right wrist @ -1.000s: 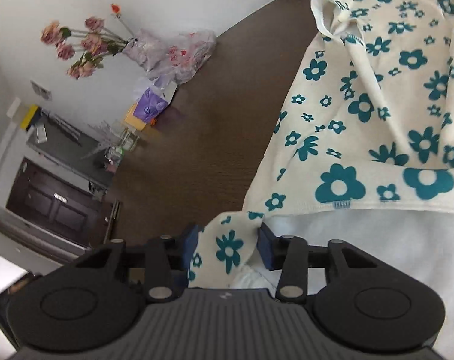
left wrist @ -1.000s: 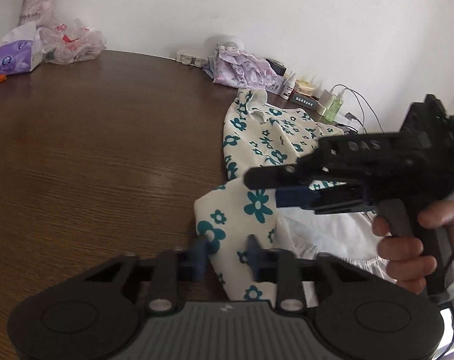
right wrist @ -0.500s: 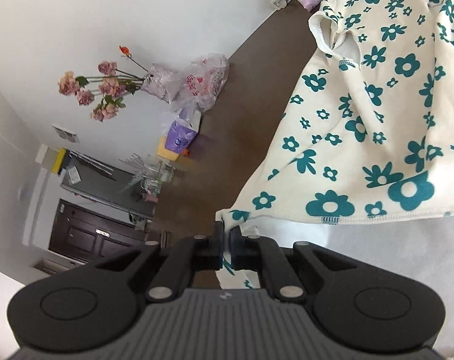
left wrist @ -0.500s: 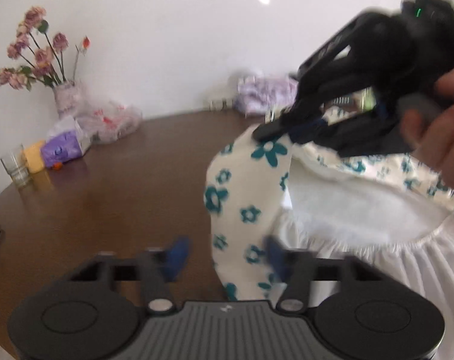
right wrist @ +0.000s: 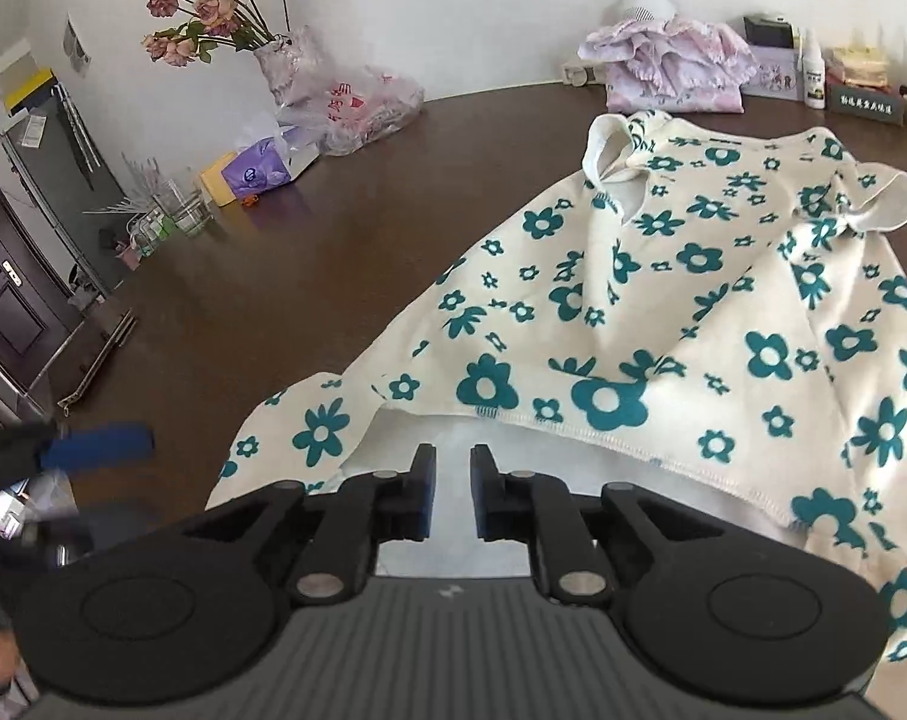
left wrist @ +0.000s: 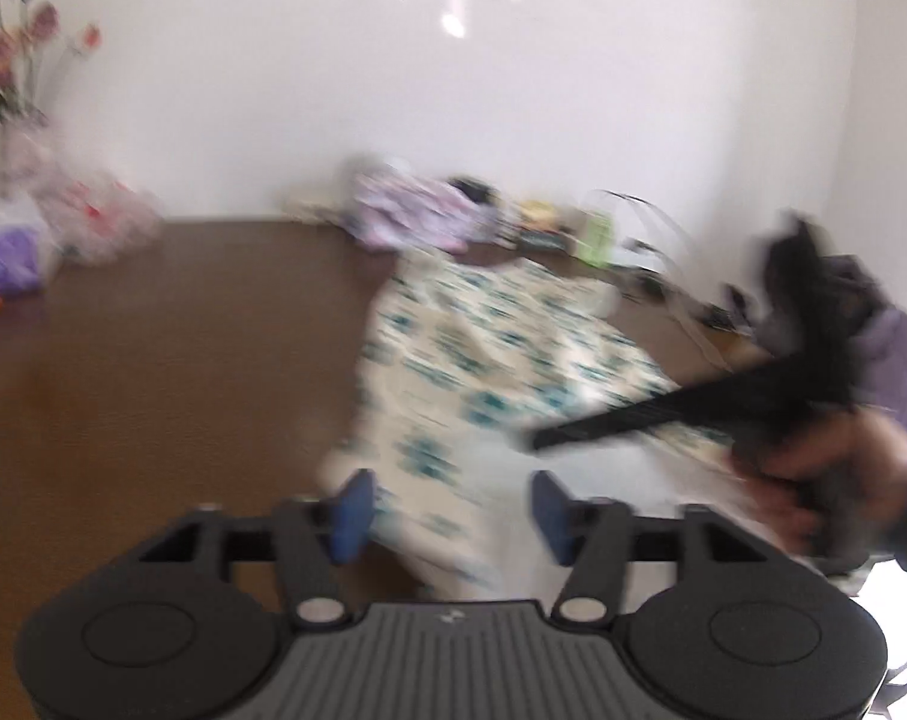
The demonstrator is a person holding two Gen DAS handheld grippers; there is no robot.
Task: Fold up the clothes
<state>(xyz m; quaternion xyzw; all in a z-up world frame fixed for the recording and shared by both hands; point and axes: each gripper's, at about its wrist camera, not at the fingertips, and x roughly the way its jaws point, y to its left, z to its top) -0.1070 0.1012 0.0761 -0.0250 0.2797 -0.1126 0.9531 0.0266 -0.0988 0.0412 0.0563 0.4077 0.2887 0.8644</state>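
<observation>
Left gripper [left wrist: 447, 510]: jaws opening, wide apart now. A fold of the dress [right wrist: 663, 312] sits between the blue pads but they don't press it; nothing held. That view is motion-blurred, so no finer detail.

Right gripper [right wrist: 452, 495]: jaws opening too, only a narrow gap. White lining shows through the gap, pads not on it, nothing clamped.

The dress is cream with teal flowers and lies spread on the tabletop [right wrist: 309, 252], from the near edge by the jaws out towards the far right. Two short ruffled sleeves at the far end, hem nearest, turned up so the white lining under it shows.

Handling, my read: light, thin knit, fully limp. It will sag and drag, and won't hold a line unless pulled taut between two points. Not fragile. Probably slides easily on the polished wood, so a one-sided pull shifts the whole piece. Best holds are the stitched hem corners or the shoulder seams, where the fabric is doubled. Pinch both layers, or the lining stays behind.

Surface: dark brown wood, smooth, glossy, plenty of bare area left of the dress.

Room: white wall behind. Far left has a vase of roses [right wrist: 213, 12], a plastic bag [right wrist: 363, 108], a tissue pack [right wrist: 261, 171]. Far centre has a pile of lilac cloth [right wrist: 675, 69], then bottles and cables to its right. Dark door at the left edge.
</observation>
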